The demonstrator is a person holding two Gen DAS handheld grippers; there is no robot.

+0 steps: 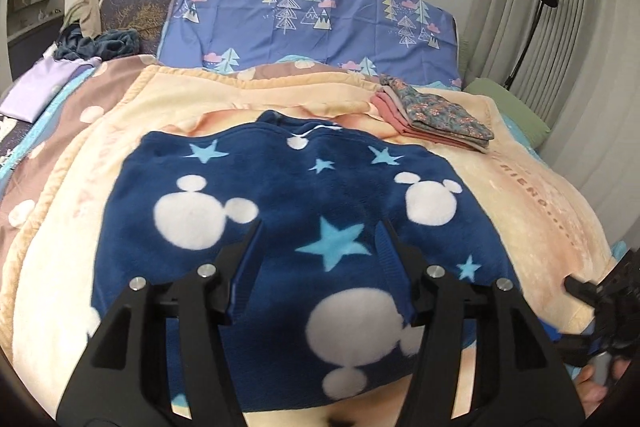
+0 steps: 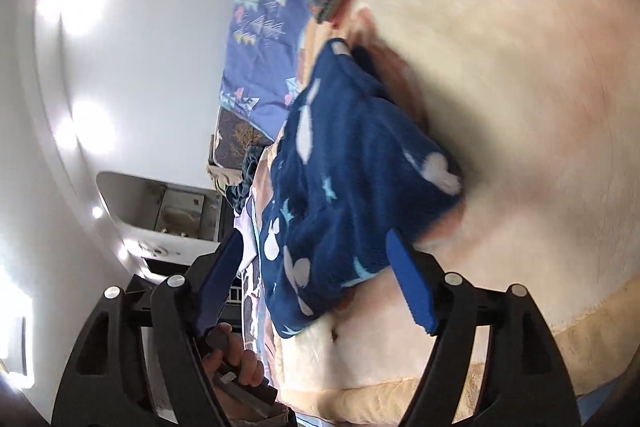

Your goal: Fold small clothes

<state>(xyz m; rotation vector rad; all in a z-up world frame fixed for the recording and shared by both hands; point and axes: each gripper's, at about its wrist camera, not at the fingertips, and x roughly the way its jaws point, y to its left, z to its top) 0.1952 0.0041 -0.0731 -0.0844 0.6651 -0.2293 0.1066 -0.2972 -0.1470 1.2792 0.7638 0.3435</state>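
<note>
A navy fleece garment (image 1: 304,203) with white mouse heads and light blue stars lies spread flat on the cream blanket (image 1: 532,211) of a bed. My left gripper (image 1: 318,227) is open and empty, held just above the garment's near half. My right gripper (image 2: 316,243) is open and empty, rolled sideways at the garment's (image 2: 352,187) right edge, one pad (image 2: 412,287) close to the fabric. The right gripper also shows at the far right of the left wrist view (image 1: 600,291).
A stack of folded clothes (image 1: 436,115) lies on the blanket behind the garment to the right. A blue tree-print pillow (image 1: 312,27) lies at the headboard. Loose clothes (image 1: 100,43) and a lilac item (image 1: 44,87) lie at the left. A lamp (image 1: 536,27) stands by the curtain.
</note>
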